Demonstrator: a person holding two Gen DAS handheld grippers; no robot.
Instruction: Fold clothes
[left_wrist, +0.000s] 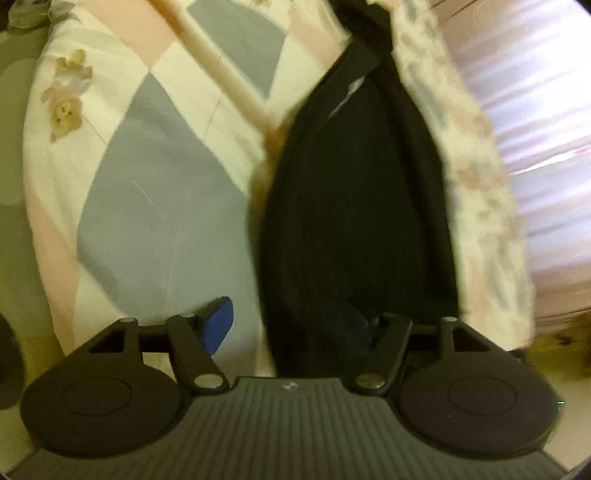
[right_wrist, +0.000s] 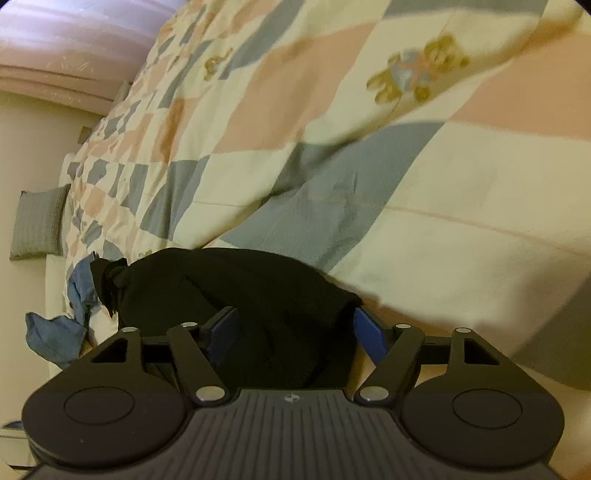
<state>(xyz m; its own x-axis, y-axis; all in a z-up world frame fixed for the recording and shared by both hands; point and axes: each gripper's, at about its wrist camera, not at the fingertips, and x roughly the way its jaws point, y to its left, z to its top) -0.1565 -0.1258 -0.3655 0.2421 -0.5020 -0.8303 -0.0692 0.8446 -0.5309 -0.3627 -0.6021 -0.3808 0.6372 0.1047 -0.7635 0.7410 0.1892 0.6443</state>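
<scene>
- Nearest in both views are the ribbed grey bodies and black linkages of the two hand-held grippers, each looking forward along blue-padded fingers.
- On the left gripper, one blue pad shows clear on its left side; the other finger is lost behind dark cloth, so whether it has hold of the fabric cannot be told.
- For the right gripper, the jaws stand wide apart, its blue pads flanking a bulge of the same cloth without pinching it.
- Between them is a black, soft knit garment, lying on a bed under a quilt of cream, pink and grey-blue patches with teddy-bear prints. In the left view it runs as a long strip away from the gripper, close along the bed's right edge; in the right view it humps up just ahead of the fingers.
- It looks light and limp: it will sag, drape and bunch rather than hold a shape, and it shouldn't slip from padded fingers.
- Best hold, I'd judge, is at a hem or corner, one gripper to each end, so the panel hangs flat.
- Beyond it, near the bed's edge, lies a crumpled blue denim-like piece.
</scene>
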